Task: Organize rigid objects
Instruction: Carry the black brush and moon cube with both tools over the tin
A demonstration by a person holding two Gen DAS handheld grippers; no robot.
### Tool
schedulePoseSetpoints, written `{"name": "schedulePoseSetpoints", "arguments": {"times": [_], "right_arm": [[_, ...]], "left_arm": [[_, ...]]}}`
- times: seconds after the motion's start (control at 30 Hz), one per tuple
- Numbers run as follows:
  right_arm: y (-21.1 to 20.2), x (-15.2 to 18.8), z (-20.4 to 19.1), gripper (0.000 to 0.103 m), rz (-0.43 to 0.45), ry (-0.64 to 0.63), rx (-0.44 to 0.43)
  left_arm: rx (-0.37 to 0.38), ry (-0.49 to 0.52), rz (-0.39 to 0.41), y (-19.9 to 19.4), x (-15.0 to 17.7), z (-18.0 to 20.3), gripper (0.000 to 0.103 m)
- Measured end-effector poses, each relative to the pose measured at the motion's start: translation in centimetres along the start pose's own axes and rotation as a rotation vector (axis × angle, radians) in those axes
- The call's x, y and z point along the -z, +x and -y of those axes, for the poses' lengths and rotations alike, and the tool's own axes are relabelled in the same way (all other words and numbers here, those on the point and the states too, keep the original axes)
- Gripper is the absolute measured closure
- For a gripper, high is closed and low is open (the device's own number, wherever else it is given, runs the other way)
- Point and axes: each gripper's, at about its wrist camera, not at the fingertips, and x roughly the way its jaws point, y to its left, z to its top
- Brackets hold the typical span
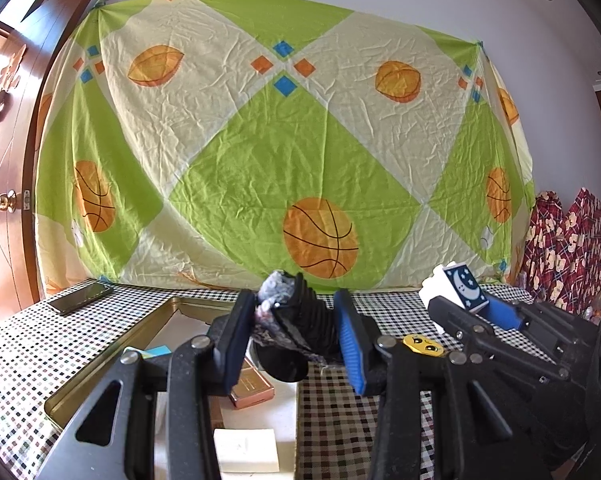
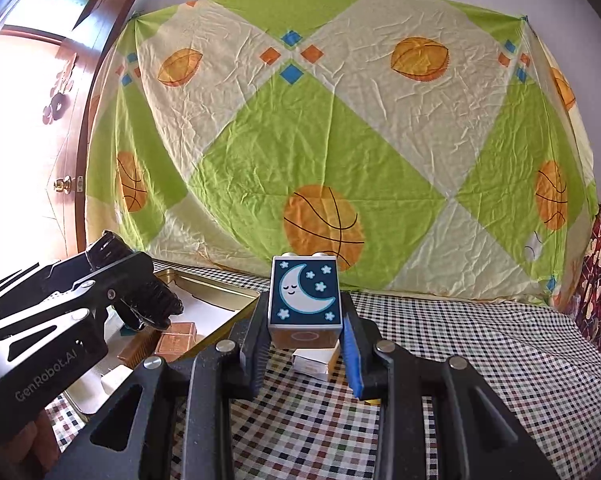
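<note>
My left gripper (image 1: 296,314) is shut on a black ribbed object (image 1: 312,320) with a grey fuzzy end. It holds the object over the right edge of a gold metal tray (image 1: 100,364). In the tray lie a copper-coloured box (image 1: 252,390), a white pad (image 1: 244,450) and a blue card (image 1: 154,351). My right gripper (image 2: 306,314) is shut on a toy block with a moon and stars on its face (image 2: 305,296), held above the checked tablecloth. In the left wrist view the right gripper (image 1: 474,308) and the block (image 1: 466,288) hang to the right of the tray.
A black phone (image 1: 80,298) lies at the table's back left. A yellow smiley-face piece (image 1: 422,345) and a small white box (image 2: 314,362) rest on the checked cloth (image 2: 460,352) right of the tray. A basketball-print sheet (image 1: 284,140) hangs behind; a wooden door (image 1: 4,160) stands left.
</note>
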Motion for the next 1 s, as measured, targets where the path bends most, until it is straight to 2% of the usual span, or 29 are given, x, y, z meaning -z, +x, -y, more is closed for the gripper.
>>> {"name": "schedulePoseSetpoints", "arguments": {"times": [0.37,1.0], "right_arm": [[0.1,-1.1,-1.6,0.069,0.008,-0.003,-0.044],[0.9,-3.2,-5.2,0.069,0.002,-0.032,-0.140]], "left_arm": [[-0.016,-0.021,-0.009,-0.4,-0.4,-1.9,0.063],[-0.090,-0.043,-0.051,-0.5,-0.2,-6.6,0.063]]}}
